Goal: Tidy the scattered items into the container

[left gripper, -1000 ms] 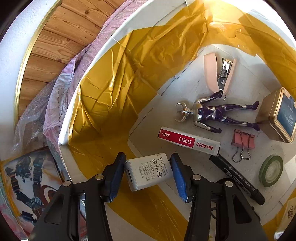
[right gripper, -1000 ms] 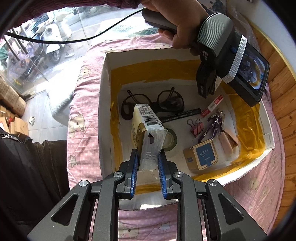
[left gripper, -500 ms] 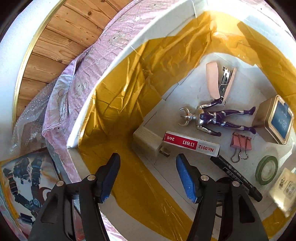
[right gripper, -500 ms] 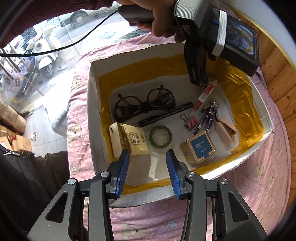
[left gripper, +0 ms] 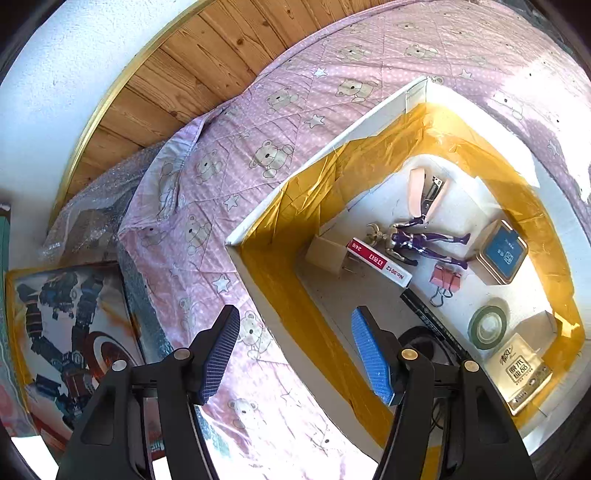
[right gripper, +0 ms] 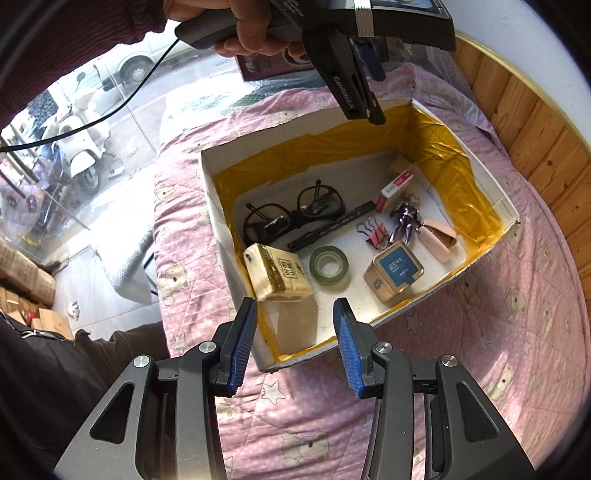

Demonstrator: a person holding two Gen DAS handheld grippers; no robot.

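A white box (left gripper: 369, 123) lined with yellow tape lies on a pink quilt. Inside it are a white charger (left gripper: 325, 254), a red staple box (left gripper: 378, 262), a purple figure (left gripper: 417, 238), a pink stapler (left gripper: 424, 192), a tin (left gripper: 502, 251), a binder clip (left gripper: 445, 278), a marker (left gripper: 432, 321), a green tape roll (left gripper: 487, 328) and a tissue pack (left gripper: 517, 369). My left gripper (left gripper: 295, 314) hangs open and empty above the box's corner. The right wrist view shows the box (right gripper: 258, 138) with glasses (right gripper: 295, 214) and the tissue pack (right gripper: 277, 273). My right gripper (right gripper: 295, 306) is open and empty over the near wall.
A hand (right gripper: 251, 33) holds the left gripper (right gripper: 354, 92) above the box's far side, trailing a black cable (right gripper: 110, 110). A wooden edge (right gripper: 535, 147) borders the quilt. Bubble wrap (left gripper: 92, 206) and a printed toy box (left gripper: 66, 332) lie beside the bed.
Both grippers opened and let go: the charger dropped into the box's corner, the tissue pack onto the box floor by the tape roll. Both then pulled back from the box.
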